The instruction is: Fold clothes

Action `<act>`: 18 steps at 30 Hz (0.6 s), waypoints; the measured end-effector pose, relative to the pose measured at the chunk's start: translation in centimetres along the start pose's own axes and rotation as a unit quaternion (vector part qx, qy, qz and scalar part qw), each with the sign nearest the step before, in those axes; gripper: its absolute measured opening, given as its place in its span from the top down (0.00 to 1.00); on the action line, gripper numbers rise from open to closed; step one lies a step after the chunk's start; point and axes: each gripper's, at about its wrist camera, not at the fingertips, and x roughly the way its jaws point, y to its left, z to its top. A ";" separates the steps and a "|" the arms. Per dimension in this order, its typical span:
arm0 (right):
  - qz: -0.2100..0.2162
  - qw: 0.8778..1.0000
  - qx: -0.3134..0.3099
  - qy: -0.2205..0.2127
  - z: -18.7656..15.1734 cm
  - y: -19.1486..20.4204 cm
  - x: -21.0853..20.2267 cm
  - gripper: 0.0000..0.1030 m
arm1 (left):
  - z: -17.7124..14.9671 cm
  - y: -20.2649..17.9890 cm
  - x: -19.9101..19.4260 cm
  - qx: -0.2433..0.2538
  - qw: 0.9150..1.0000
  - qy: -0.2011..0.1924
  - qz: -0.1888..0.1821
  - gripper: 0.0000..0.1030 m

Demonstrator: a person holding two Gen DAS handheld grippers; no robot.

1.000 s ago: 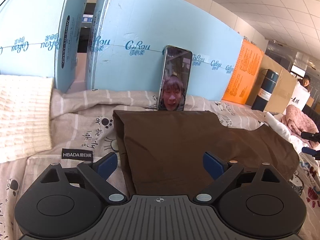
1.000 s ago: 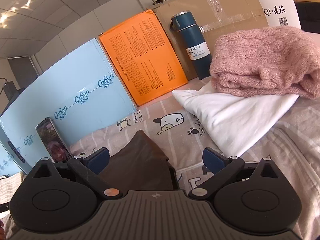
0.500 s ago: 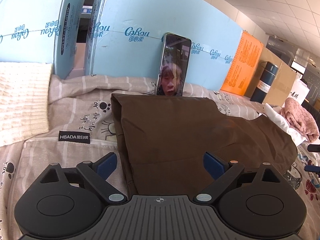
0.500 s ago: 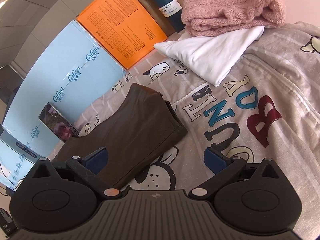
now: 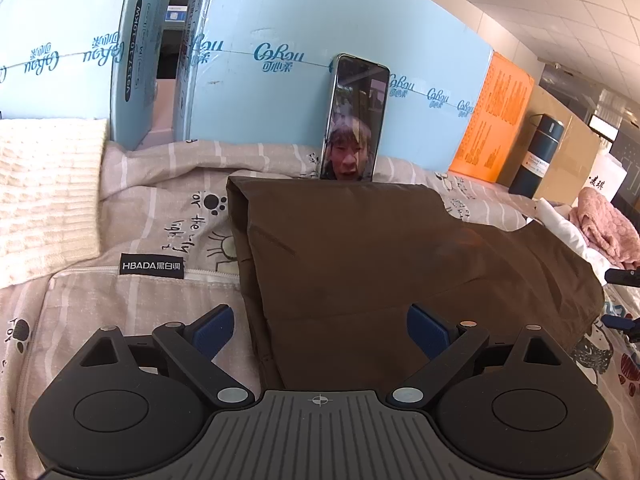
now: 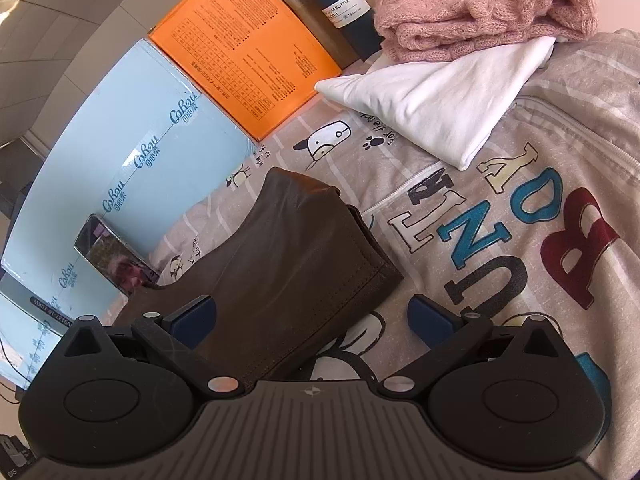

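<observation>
Since a second ago the right wrist view has tipped from the far boxes down onto the bedding and closed in on the brown garment; the left view has edged nearer and slightly downward.

Left to right, left wrist view: cream knit sweater (image 5: 44, 196) folded at the far left; light-blue cartons (image 5: 280, 80) behind; phone (image 5: 354, 120) propped upright against them, its foot just behind the garment's far edge. The brown garment (image 5: 400, 264) lies flat on the cartoon-print quilt (image 5: 132, 312), its left side doubled over into a folded edge. Further right: orange box (image 5: 496, 124), dark-blue bottle (image 5: 536, 156), pink knit (image 5: 608, 232).

Left hand-held gripper (image 5: 320, 328): jaws wide, nothing held, over the garment's near edge. Right hand-held gripper (image 6: 310, 320): jaws wide, nothing held, above the hemmed corner of the garment (image 6: 304, 268). White folded cloth (image 6: 440, 96) lies under the pink knit (image 6: 480, 4).

Judgement: partly folded; at least one further fold and stacking remain.
</observation>
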 end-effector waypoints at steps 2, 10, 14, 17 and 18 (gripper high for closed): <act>0.007 1.000 0.011 -0.011 0.1 0.1 0.5 0.00 | 0.0 0.0 0.0 -0.001 1.000 0.000 0.000 0.07; 0.039 0.993 0.016 -0.113 -0.2 1.7 2.1 0.03 | 0.2 0.3 0.0 -0.012 1.000 -0.005 0.003 0.07; 0.052 0.991 -0.008 -0.120 -0.2 1.9 3.3 0.19 | 0.3 0.7 0.3 -0.023 1.000 -0.004 0.007 0.07; 0.028 0.993 -0.024 -0.116 -0.2 1.8 4.1 0.52 | 0.3 1.1 0.1 -0.034 0.999 -0.010 0.002 0.07; 0.025 0.993 -0.027 -0.116 -0.2 1.8 4.2 0.59 | 0.4 1.1 0.0 -0.038 0.999 -0.013 -0.001 0.07</act>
